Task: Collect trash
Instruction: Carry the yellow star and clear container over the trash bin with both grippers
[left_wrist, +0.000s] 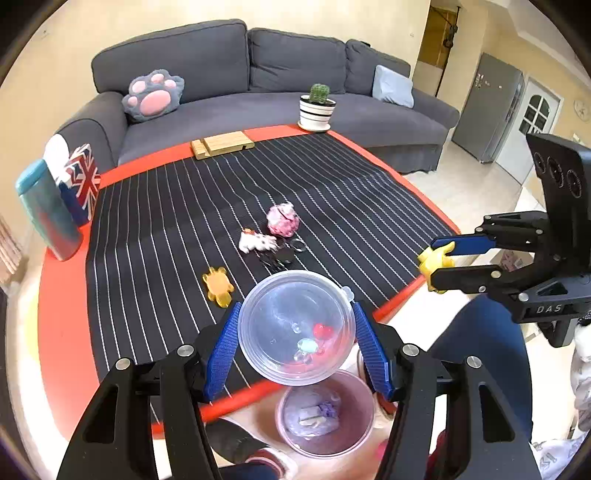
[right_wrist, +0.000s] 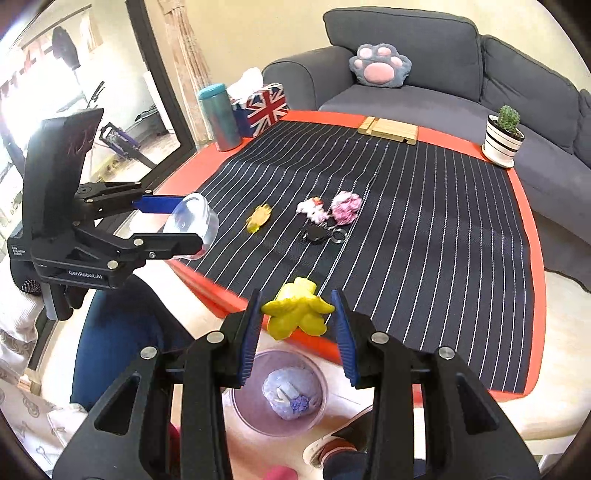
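Waste bin (right_wrist: 255, 413): pink, translucent, on the floor just below the surface edge; crumpled pale wrapper inside
Left hand-held gripper (left_wrist: 296, 334): clamped on a clear plastic cup (left_wrist: 295, 326), tilted, small coloured bits at its bottom; held above the waste bin
Right hand-held gripper (right_wrist: 297, 315): blue pads pressed on a yellow soft figure (right_wrist: 297, 314), held over the surface edge, above the waste bin
Surface (right_wrist: 519, 236): orange rim, black striped cloth (right_wrist: 424, 229)
Mid cloth: amber gummy piece (right_wrist: 258, 218), white cat charm (right_wrist: 314, 209), pink pompom (right_wrist: 346, 207), black key fob (right_wrist: 314, 233)
Far edge: wooden stand (right_wrist: 388, 129), potted cactus (right_wrist: 503, 136), flag tissue box (right_wrist: 264, 109), teal bottle (right_wrist: 218, 116)
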